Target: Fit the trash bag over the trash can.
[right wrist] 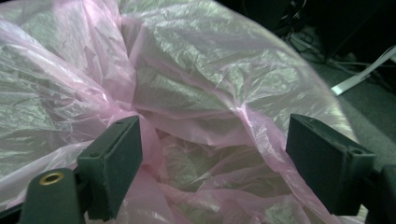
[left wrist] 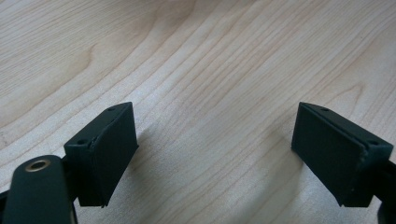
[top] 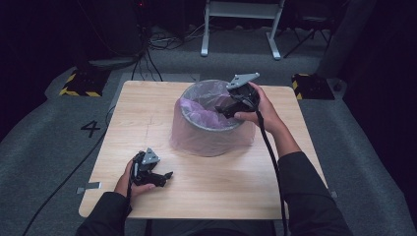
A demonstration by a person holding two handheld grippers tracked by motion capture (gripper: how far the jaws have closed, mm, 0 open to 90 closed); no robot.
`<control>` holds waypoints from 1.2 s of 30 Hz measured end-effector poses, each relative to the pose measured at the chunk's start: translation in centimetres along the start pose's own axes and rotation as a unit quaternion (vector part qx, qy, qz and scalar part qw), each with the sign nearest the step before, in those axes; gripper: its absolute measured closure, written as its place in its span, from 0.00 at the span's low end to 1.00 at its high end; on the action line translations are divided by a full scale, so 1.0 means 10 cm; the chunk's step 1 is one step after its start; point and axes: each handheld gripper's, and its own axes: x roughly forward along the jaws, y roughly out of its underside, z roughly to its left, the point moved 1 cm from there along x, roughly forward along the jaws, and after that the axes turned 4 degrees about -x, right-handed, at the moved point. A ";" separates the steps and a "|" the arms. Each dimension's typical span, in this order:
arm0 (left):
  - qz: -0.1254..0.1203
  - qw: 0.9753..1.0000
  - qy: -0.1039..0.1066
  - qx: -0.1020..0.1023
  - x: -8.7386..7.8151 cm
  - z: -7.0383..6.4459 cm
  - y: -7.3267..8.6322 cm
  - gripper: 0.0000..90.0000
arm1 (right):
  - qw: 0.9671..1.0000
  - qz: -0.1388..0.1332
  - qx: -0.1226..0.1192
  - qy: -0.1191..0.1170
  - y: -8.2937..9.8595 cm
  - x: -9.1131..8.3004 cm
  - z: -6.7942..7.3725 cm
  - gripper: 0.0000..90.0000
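While the right gripper [top: 225,111] hangs over the near-right rim of the bin [top: 212,129], its jaws stand wide apart w/ nothing between them; in the right gripper view the pink liner bag [right wrist: 187,88] sits loose and crumpled just ahead of the pads. Bin stands mid-table, a bit toward the far side, bag draped over its rim and down the outside wall. Left gripper [top: 164,178] rests low at the near-left of the table [top: 221,187], well apart from the bin, jaws also spread, bare wood between them in the left gripper view.

Step in hand, prob.: reaching into the bag to seat or straighten it. Next move calls for easing fwd, closing on one fold only, pulling gently so the thin film doesn't tear or slip off the rim.

Count: 1 bin, 1 bag, 2 grippers, 1 table.
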 end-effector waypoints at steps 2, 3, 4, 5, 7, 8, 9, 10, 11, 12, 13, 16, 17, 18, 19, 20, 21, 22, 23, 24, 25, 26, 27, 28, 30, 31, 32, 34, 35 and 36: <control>0.000 1.000 0.000 0.000 0.00 0.00 0.00 0.16 | 1.000 0.012 -0.002 -0.009 -0.02 0.02 0.00 0.21; 0.000 1.000 0.000 0.000 0.00 0.00 0.00 0.16 | 1.000 0.012 -0.002 -0.009 -0.02 0.02 0.00 0.21; 0.000 1.000 0.000 0.000 0.00 0.00 0.00 0.16 | 1.000 0.014 -0.003 -0.010 -0.03 0.03 0.00 0.21; 0.000 1.000 0.000 0.000 0.00 0.00 0.00 0.16 | 1.000 0.017 -0.005 -0.012 -0.04 0.03 -0.01 0.21; 0.001 1.000 -0.001 0.003 0.00 0.00 0.00 0.16 | 0.999 0.027 -0.011 -0.019 -0.05 0.05 0.00 0.21; 0.001 1.000 -0.002 0.003 0.00 0.00 0.00 0.16 | 0.999 0.033 -0.011 -0.022 -0.05 0.06 0.00 0.21; 0.001 1.000 -0.001 0.003 0.00 0.00 0.00 0.16 | 0.999 0.040 -0.015 -0.026 -0.06 0.07 0.00 0.21; 0.001 1.000 -0.001 0.003 0.00 0.00 0.00 0.16 | 0.998 0.046 -0.016 -0.032 -0.06 0.08 0.00 0.21; 0.001 1.000 -0.001 0.002 0.00 0.00 0.00 0.16 | 0.998 0.052 -0.016 -0.038 -0.07 0.10 -0.01 0.21; 0.001 1.000 -0.001 0.001 0.00 0.00 0.00 0.16 | 0.997 0.065 -0.020 -0.044 -0.07 0.13 -0.01 0.21; 0.001 1.000 -0.001 0.001 0.00 0.00 0.00 0.16 | 0.997 0.065 -0.020 -0.044 -0.07 0.13 -0.01 0.21; 0.001 1.000 -0.001 0.001 0.00 0.00 0.00 0.16 | 0.995 0.082 -0.027 -0.052 -0.07 0.17 -0.02 0.21; 0.001 1.000 -0.001 0.001 0.00 0.00 0.00 0.16 | 0.994 0.090 -0.031 -0.053 -0.07 0.18 -0.02 0.21; 0.001 1.000 0.000 0.002 0.00 0.00 0.00 0.16 | 0.994 0.096 -0.034 -0.051 -0.07 0.19 -0.02 0.21; 0.001 1.000 -0.001 0.001 0.00 0.00 0.00 0.16 | 0.993 0.100 -0.036 -0.055 -0.07 0.20 -0.02 0.21; 0.001 1.000 -0.001 0.001 0.00 0.00 0.00 0.16 | 0.992 0.105 -0.040 -0.056 -0.08 0.21 -0.01 0.21; 0.001 1.000 -0.001 0.001 0.00 0.00 0.00 0.16 | 0.991 0.112 -0.044 -0.057 -0.08 0.22 -0.01 0.21; 0.001 1.000 0.000 0.001 0.00 0.00 0.00 0.16 | 0.990 0.123 -0.041 -0.058 -0.08 0.23 0.00 0.21; 0.001 1.000 -0.001 0.001 0.00 0.00 0.00 0.16 | 0.988 0.134 -0.042 -0.058 -0.08 0.25 0.00 0.21; 0.001 1.000 -0.001 0.001 0.00 0.00 0.00 0.16 | 0.987 0.143 -0.043 -0.059 -0.08 0.26 0.00 0.21; 0.001 1.000 -0.001 0.001 0.00 0.00 0.00 0.16 | 0.986 0.149 -0.046 -0.059 -0.07 0.27 0.00 0.21; 0.001 1.000 -0.001 0.001 0.00 0.00 0.00 0.16 | 0.985 0.157 -0.047 -0.061 -0.07 0.28 0.00 0.21; 0.001 1.000 -0.001 0.002 0.00 0.00 0.00 0.16 | 0.984 0.159 -0.051 -0.063 -0.07 0.28 -0.01 0.21; 0.000 1.000 0.000 0.001 0.00 0.00 0.00 0.16 | 0.983 0.166 -0.048 -0.065 -0.07 0.29 0.00 0.21; 0.001 1.000 -0.001 0.001 0.00 0.00 0.00 0.16 | 0.981 0.173 -0.048 -0.067 -0.06 0.31 -0.01 0.21; 0.000 1.000 0.000 0.001 0.00 0.00 0.00 0.16 | 0.980 0.179 -0.045 -0.069 -0.05 0.32 -0.01 0.21; 0.001 1.000 0.000 0.001 0.00 0.00 0.00 0.16 | 0.979 0.185 -0.047 -0.071 -0.05 0.33 -0.01 0.21; 0.001 1.000 0.000 0.001 0.00 0.00 0.00 0.16 | 0.977 0.196 -0.054 -0.070 -0.05 0.34 -0.02 0.21; 0.001 1.000 0.000 0.001 0.00 0.00 0.00 0.16 | 0.975 0.203 -0.058 -0.072 -0.06 0.35 -0.01 0.21; 0.001 1.000 0.000 0.001 0.00 0.00 0.00 0.16 | 0.972 0.217 -0.061 -0.068 -0.06 0.37 0.00 0.21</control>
